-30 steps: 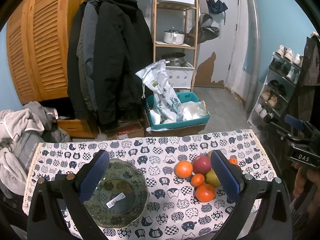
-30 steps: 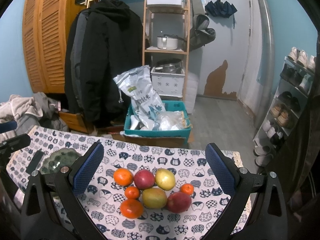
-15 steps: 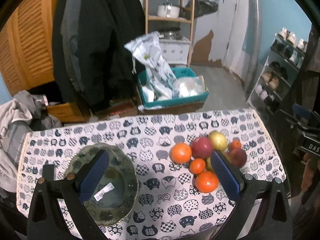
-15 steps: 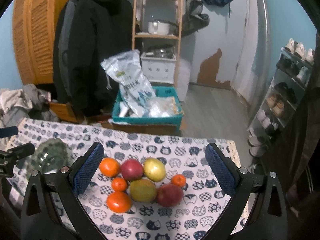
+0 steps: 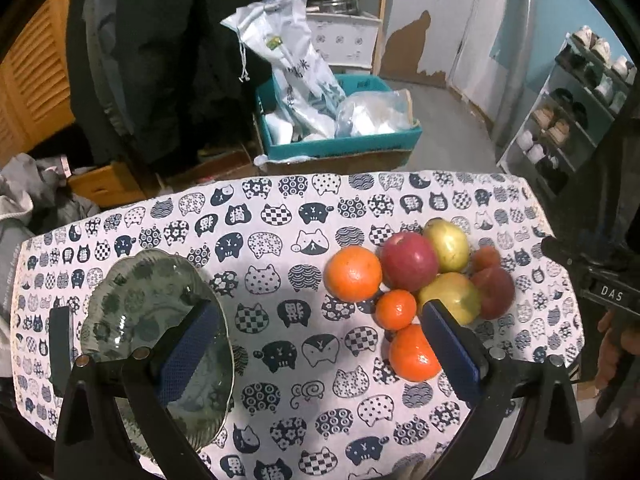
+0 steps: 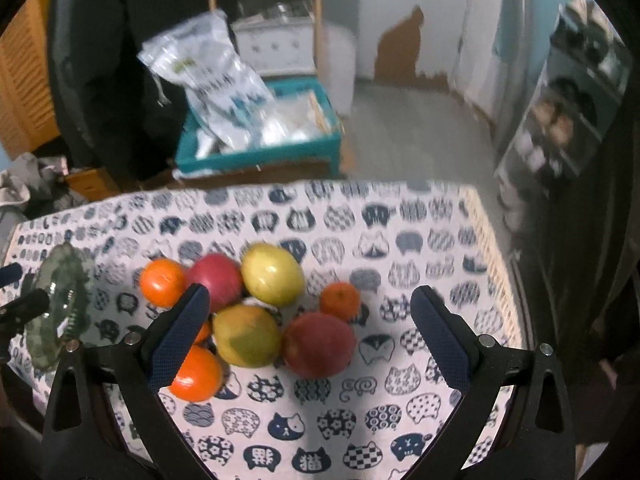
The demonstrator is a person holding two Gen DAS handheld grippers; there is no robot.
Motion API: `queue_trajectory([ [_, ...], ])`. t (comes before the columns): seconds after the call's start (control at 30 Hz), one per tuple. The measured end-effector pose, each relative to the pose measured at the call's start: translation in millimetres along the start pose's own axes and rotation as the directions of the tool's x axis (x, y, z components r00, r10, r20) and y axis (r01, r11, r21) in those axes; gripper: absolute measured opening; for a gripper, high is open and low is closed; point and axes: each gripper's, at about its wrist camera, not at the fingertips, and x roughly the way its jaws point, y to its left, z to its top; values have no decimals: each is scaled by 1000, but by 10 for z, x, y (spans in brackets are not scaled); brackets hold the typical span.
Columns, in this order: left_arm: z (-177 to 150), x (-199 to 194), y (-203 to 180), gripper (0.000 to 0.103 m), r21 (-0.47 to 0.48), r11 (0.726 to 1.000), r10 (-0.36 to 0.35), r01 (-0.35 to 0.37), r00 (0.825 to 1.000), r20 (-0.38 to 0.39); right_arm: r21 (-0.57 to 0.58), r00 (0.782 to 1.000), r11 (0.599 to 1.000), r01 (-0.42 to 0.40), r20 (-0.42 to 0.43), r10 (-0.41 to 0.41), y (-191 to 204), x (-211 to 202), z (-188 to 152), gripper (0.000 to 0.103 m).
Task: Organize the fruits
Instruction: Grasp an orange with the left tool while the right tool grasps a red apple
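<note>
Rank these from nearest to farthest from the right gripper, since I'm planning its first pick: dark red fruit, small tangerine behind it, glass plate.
In the right wrist view, from the right gripper:
1. Dark red fruit, between its open fingers.
2. Small tangerine, just beyond.
3. Glass plate, far left.

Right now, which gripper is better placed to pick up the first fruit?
Probably the right gripper: it is open with the yellow-green mango and red apple between its fingers. The left gripper, also open, sits between the glass bowl and the fruit pile.
</note>
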Motion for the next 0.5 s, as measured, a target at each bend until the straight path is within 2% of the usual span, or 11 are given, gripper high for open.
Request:
queue_trajectory([
  [0.2,61,278,-26,102,4,1000,-11,12,999,-45,50,994,999,12,-106,-7,-112,420,-102,100],
  [0.33,77,497,-44,102,7,1000,-11,11,996,-85,72,988,997,24,-154,-12,-152,653,-149,100],
  [0.5,102,775,-29,102,-33,999,-37,33,989,-146,72,981,997,23,-194,-8,-178,821,-223,99],
])
